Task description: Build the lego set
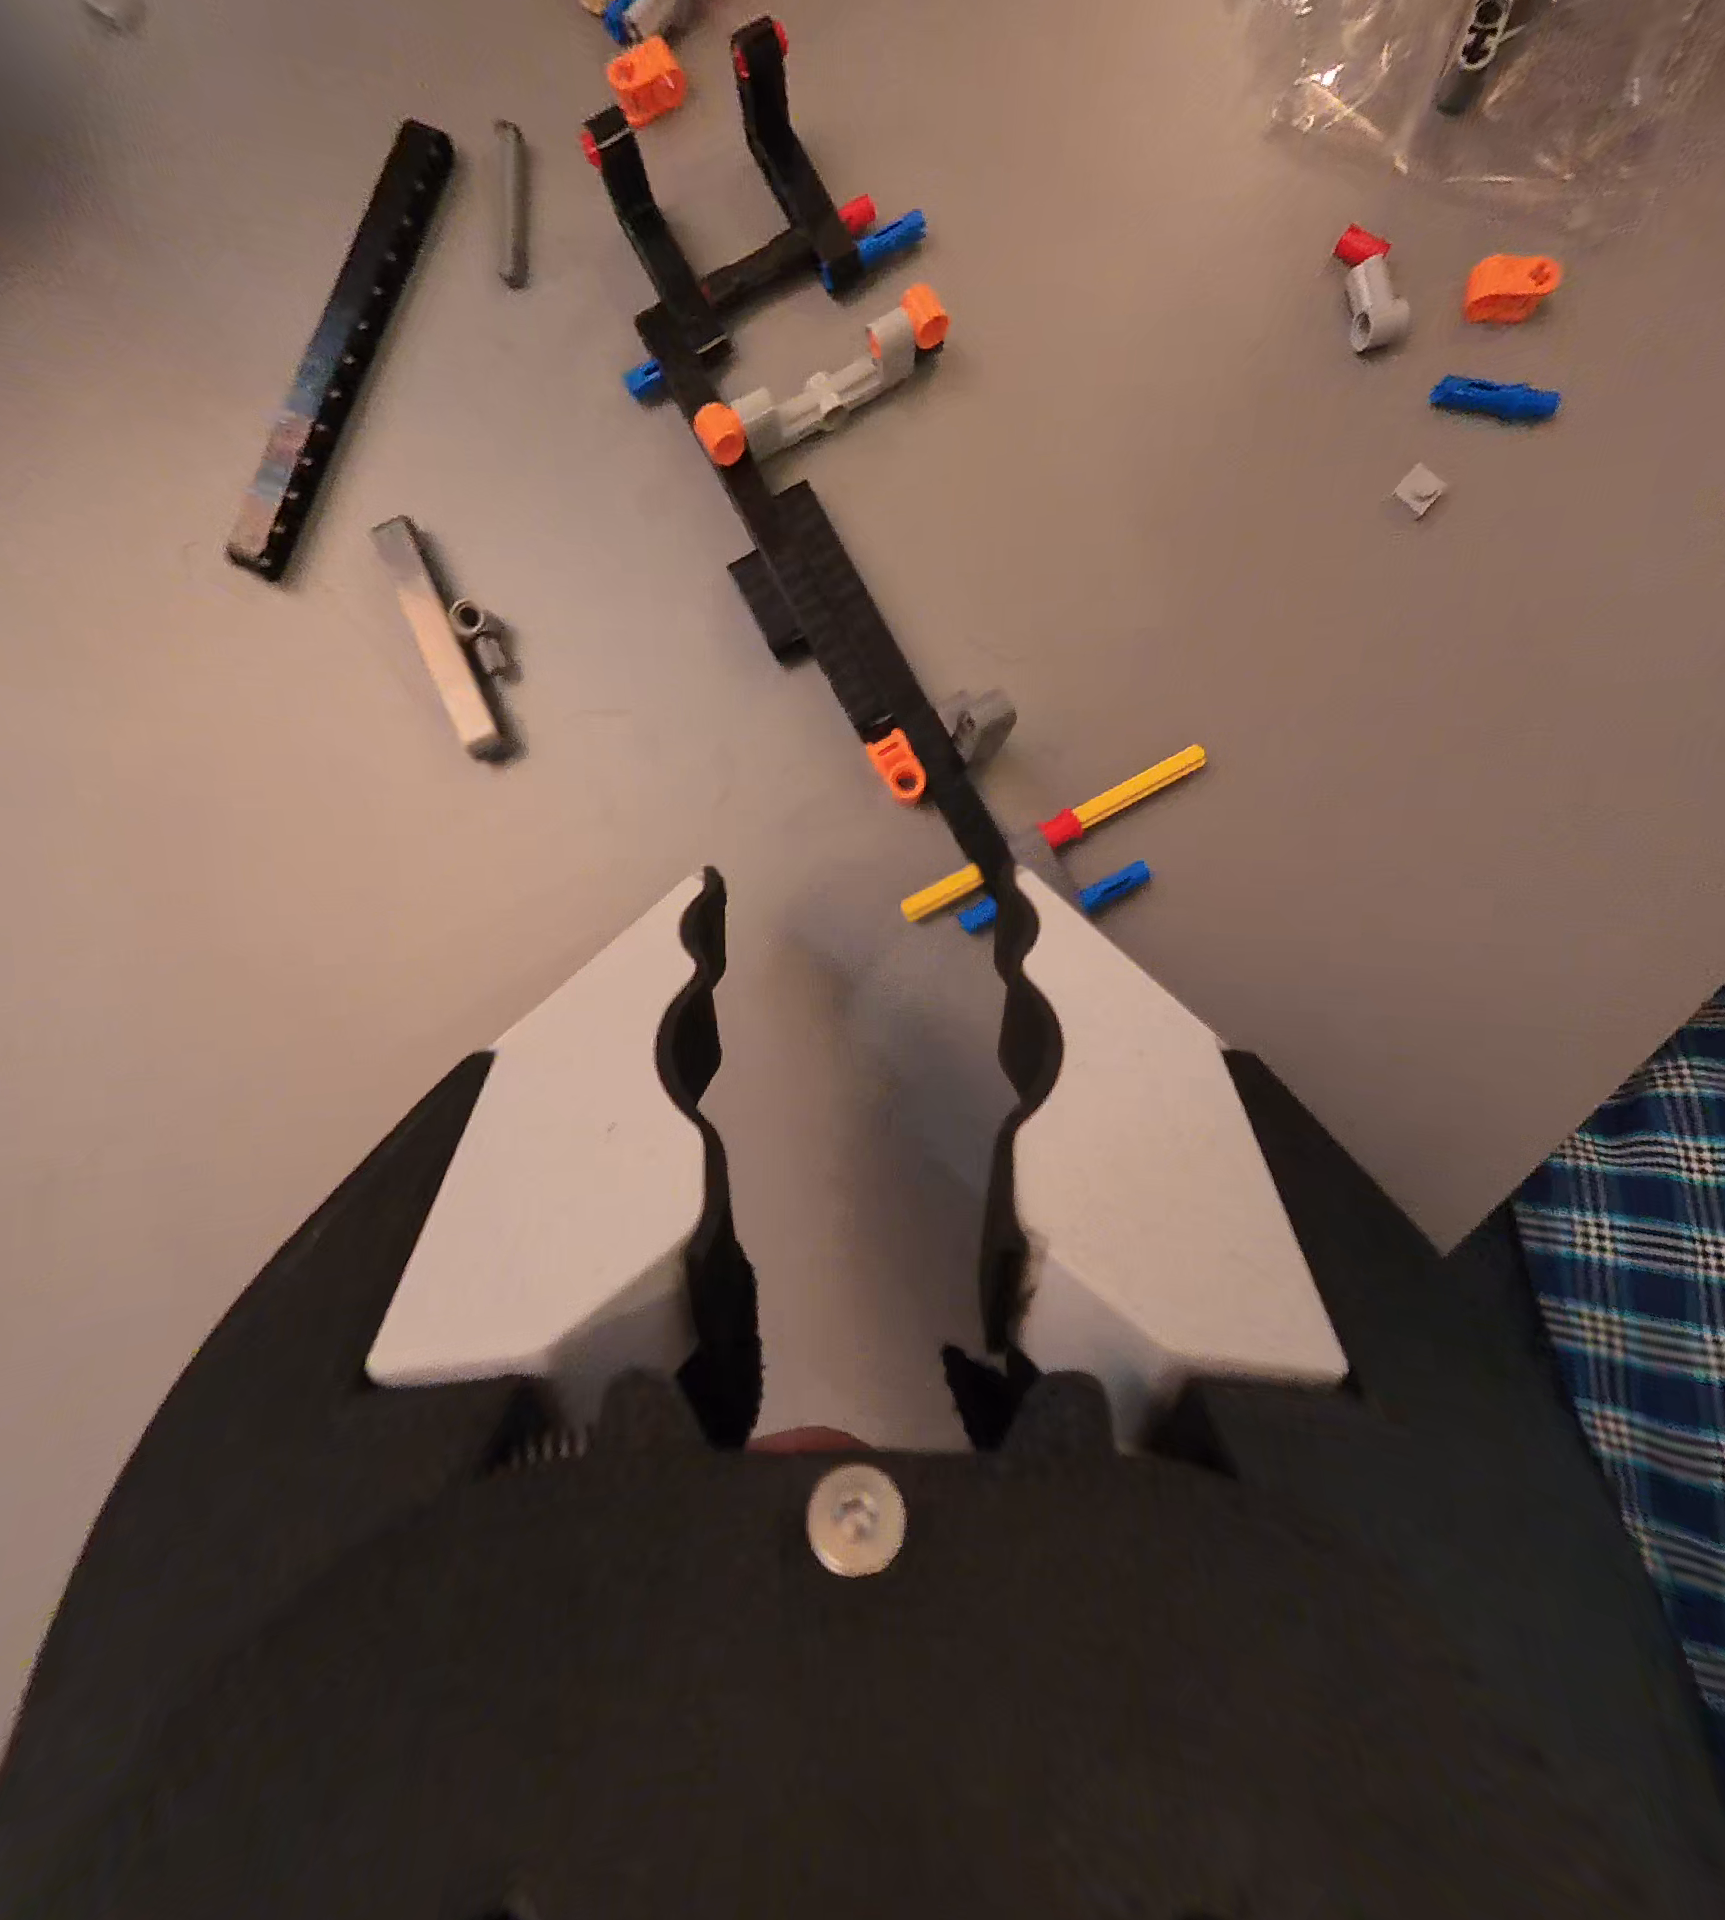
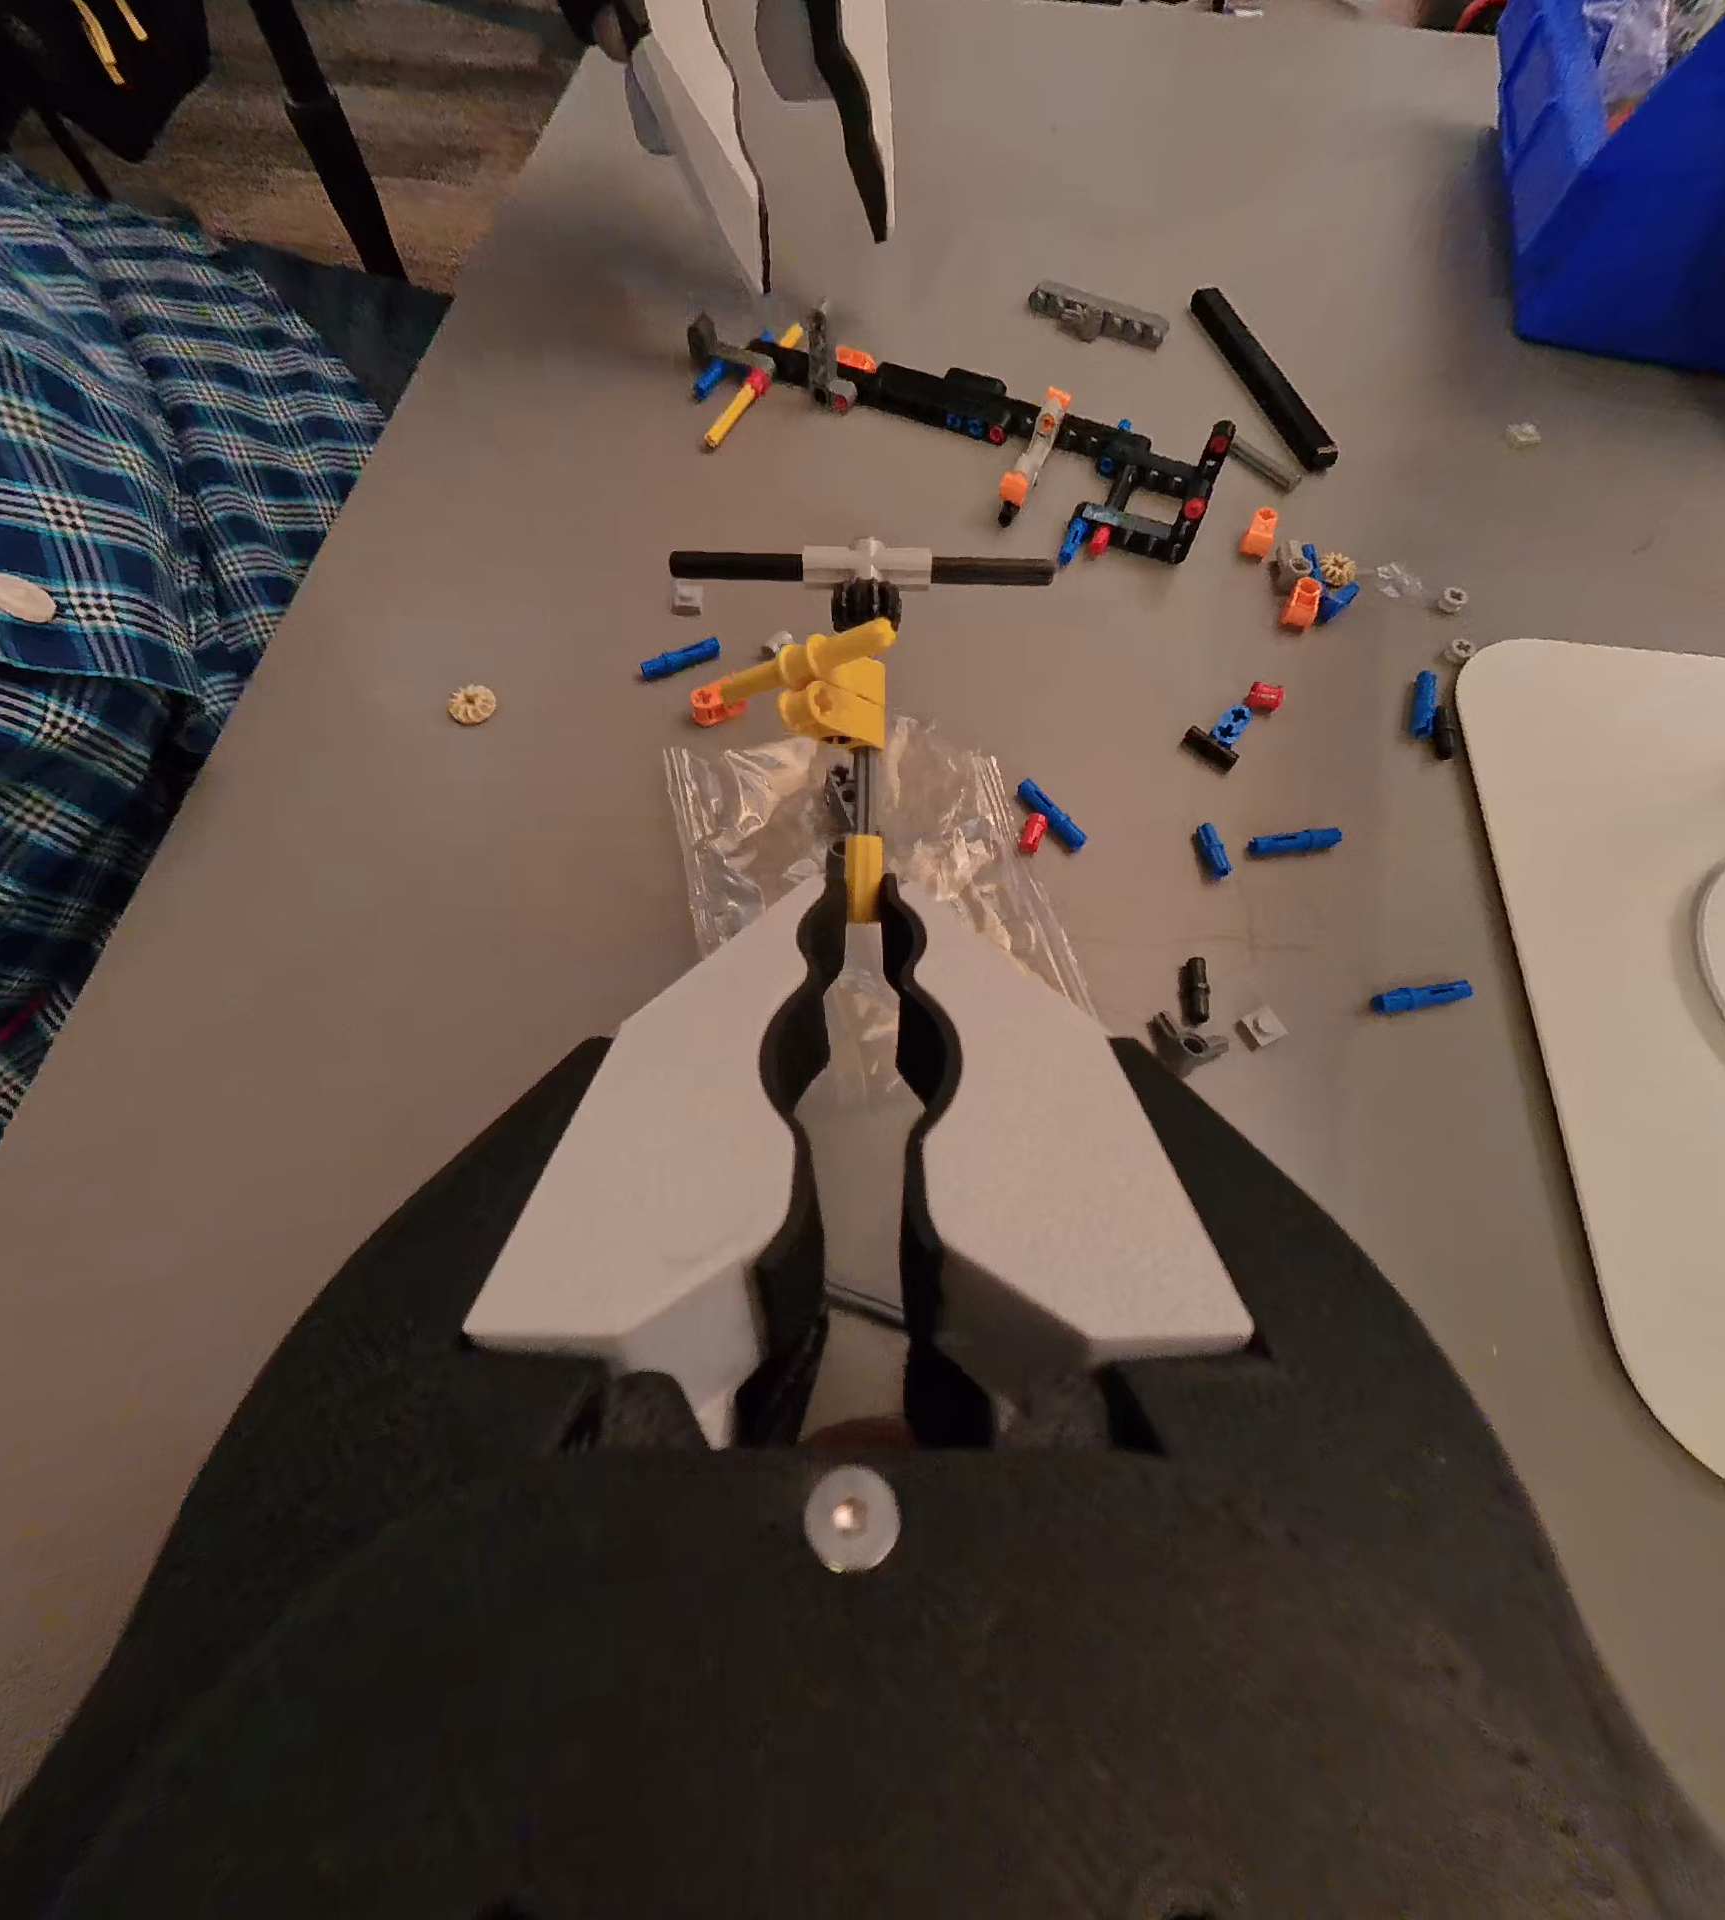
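Grey table, strewn with Technic parts.

Item 1: right gripper. Jaws nearly closed, tips pinching the yellow connector at the near end of a small sub-assembly: thin grey axle, yellow connectors, black gear, and a black cross-axle through a light grey joiner on top. It is held up above a clear plastic bag.

Item 2: left gripper. Jaws well apart, holding nothing, poised over the near end of the long black chassis. One fingertip sits just beside the yellow axle with its red bush.

Item 3: long black chassis, flat on the table, running away diagonally to a forked frame; orange, grey and blue fittings along it.

Item 4: loose stock. Black beam, blue pins, orange connectors, tan gear, blue bin, white board.

Handling note: the step appears to be mating the held sub-assembly to the chassis. Best done with the left gripper pressing the chassis down near the joint, so it cannot skid, while the right gripper brings the axle in square to its hole.
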A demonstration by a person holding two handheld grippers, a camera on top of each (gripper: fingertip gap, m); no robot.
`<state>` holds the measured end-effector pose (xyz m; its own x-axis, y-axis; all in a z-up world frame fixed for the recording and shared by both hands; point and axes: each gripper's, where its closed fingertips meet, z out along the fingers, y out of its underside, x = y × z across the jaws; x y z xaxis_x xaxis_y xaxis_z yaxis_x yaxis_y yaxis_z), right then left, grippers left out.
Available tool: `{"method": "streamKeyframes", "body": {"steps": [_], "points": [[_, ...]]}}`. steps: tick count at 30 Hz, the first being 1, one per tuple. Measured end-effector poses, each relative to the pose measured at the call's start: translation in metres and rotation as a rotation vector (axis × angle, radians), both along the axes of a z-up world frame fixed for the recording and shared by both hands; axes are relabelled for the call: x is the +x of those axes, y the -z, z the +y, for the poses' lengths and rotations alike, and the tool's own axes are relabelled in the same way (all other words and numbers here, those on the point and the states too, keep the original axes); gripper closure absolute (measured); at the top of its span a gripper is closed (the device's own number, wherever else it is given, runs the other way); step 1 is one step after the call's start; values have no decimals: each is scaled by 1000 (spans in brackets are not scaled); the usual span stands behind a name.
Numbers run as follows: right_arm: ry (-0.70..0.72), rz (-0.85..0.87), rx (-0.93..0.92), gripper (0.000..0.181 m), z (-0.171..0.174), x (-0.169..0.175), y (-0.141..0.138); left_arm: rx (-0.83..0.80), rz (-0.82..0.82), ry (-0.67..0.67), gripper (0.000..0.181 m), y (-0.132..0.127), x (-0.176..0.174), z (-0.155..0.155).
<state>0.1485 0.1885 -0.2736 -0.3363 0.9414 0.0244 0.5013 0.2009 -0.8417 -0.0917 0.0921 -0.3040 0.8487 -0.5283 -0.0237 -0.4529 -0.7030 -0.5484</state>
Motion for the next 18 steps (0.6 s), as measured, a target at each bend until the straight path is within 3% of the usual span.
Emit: {"method": "streamKeyframes", "body": {"steps": [5, 10, 18], "points": [[-19, 25, -10, 177, -16, -12, -13, 24, 8, -64, 132, -7, -21, -15], [-26, -60, -2, 177, -36, -33, -11, 45, -17, -114, 133, -9, -34, -27], [17, -223, -2, 177, -52, -84, 20, 51, -32, -99, 133, -4, -35, -25]]}}
